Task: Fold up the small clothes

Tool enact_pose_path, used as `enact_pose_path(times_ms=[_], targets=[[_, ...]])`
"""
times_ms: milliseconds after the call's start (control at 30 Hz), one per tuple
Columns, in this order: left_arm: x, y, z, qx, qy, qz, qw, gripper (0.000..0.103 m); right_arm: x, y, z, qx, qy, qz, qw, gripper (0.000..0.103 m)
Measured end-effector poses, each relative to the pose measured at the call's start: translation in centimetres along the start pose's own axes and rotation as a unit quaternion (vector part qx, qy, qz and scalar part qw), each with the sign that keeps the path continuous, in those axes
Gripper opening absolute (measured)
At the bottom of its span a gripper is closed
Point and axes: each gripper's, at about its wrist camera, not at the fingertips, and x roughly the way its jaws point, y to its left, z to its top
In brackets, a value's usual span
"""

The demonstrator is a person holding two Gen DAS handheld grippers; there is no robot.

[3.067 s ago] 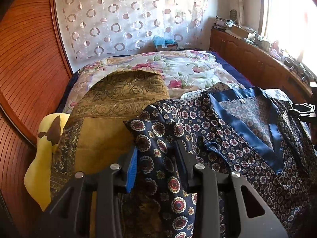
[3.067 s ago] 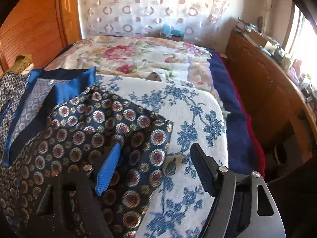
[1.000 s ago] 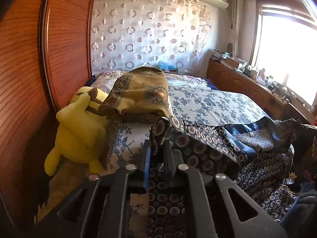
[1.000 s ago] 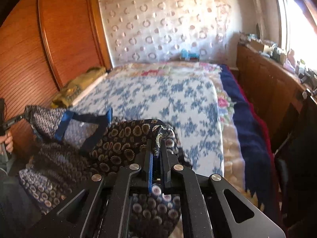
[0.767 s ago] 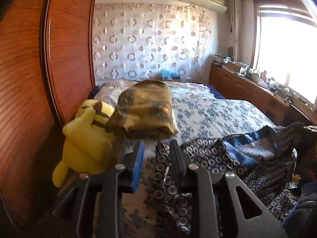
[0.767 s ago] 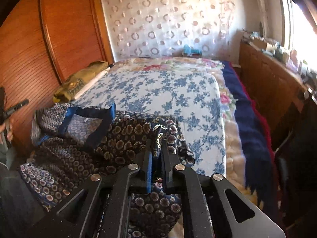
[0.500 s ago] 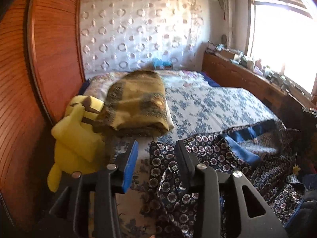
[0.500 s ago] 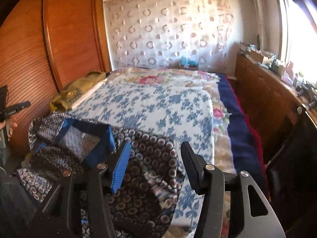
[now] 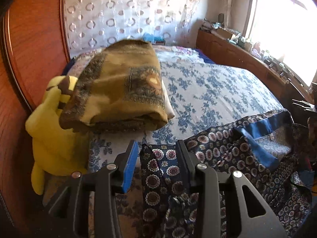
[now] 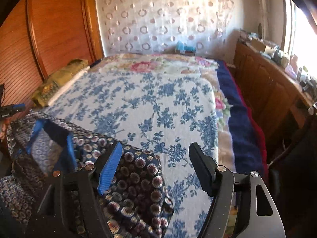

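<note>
A dark navy garment with round medallion print and a blue satin collar [image 9: 227,154] lies loosely at the near edge of the bed; it also shows in the right wrist view [image 10: 134,180]. My left gripper [image 9: 156,154] is open, its jaws either side of the garment's left corner without gripping it. My right gripper [image 10: 154,158] is wide open, above the garment's right corner and the bedspread. The left gripper's blue pad [image 10: 16,107] shows at the far left of the right wrist view.
The bed has a white bedspread with blue flowers [image 10: 150,103]. A folded olive-gold blanket [image 9: 122,87] and a yellow plush toy [image 9: 51,134] lie at the left by the wooden wardrobe [image 9: 29,39]. A wooden cabinet [image 10: 265,83] runs along the right under the window.
Both grippers were shut on the garment's corners a second ago; both have opened and let it go. The garment now rests on the bed edge, and both grippers have moved slightly closer.
</note>
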Motion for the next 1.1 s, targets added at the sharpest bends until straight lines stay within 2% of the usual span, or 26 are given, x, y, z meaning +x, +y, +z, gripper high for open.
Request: enact_pose_path(times_ms=[200,367,533,600,633,667,700,733,767,833,900,1100], targets=[[2.6,0.0,-1.2,0.007,0.052,0.016,0.9985,0.038,3.6,0.0,-1.6,0.000,0.053,0.022,0.998,0.072],[3.0,0.2,-1.9,-0.003,0.054,-0.002,0.9985,0.038,4.8,0.0,-3.3,0.006,0.083,0.037,0.996,0.073],[2.9,0.1,-2.1,-0.005,0.049,-0.007,0.9987,0.038,4.6,0.8,-4.1,-0.012,0.085,0.026,0.996,0.072],[2.7,0.0,-2.1,-0.010,0.046,-0.006,0.9989,0.024,4.8,1.1,-4.0,-0.018,0.084,0.024,0.996,0.064],[2.4,-0.3,-2.2,-0.007,0.041,-0.009,0.9991,0.020,4.9,1.3,-4.0,-0.021,0.083,0.023,0.996,0.055],[2.1,-0.5,-2.3,-0.001,0.034,-0.010,0.9994,0.016,4.8,1.6,-4.0,-0.024,0.081,0.024,0.996,0.041],[1.7,-0.7,-2.3,0.002,0.029,-0.008,0.9995,0.009,4.7,1.8,-4.1,-0.027,0.081,0.027,0.996,0.034],[1.6,-0.8,-2.3,0.003,0.025,-0.007,0.9997,0.004,4.6,2.0,-4.1,-0.029,0.081,0.033,0.996,0.019],[1.2,-0.9,-2.3,0.003,0.018,-0.010,0.9998,0.002,4.5,2.2,-4.3,-0.031,0.080,0.042,0.995,0.011],[-0.3,-1.3,-2.1,0.002,-0.008,-0.012,0.9999,0.001,4.1,2.7,-4.5,-0.038,0.073,0.038,0.996,0.008],[-2.2,-1.7,-1.6,-0.002,-0.044,0.007,0.9990,0.000,3.3,3.1,-4.5,-0.040,0.057,0.033,0.997,0.006],[-9.1,-3.6,0.7,0.002,-0.144,-0.003,0.9895,0.000,-3.1,3.3,-1.6,-0.034,-0.048,0.009,0.998,0.005]])
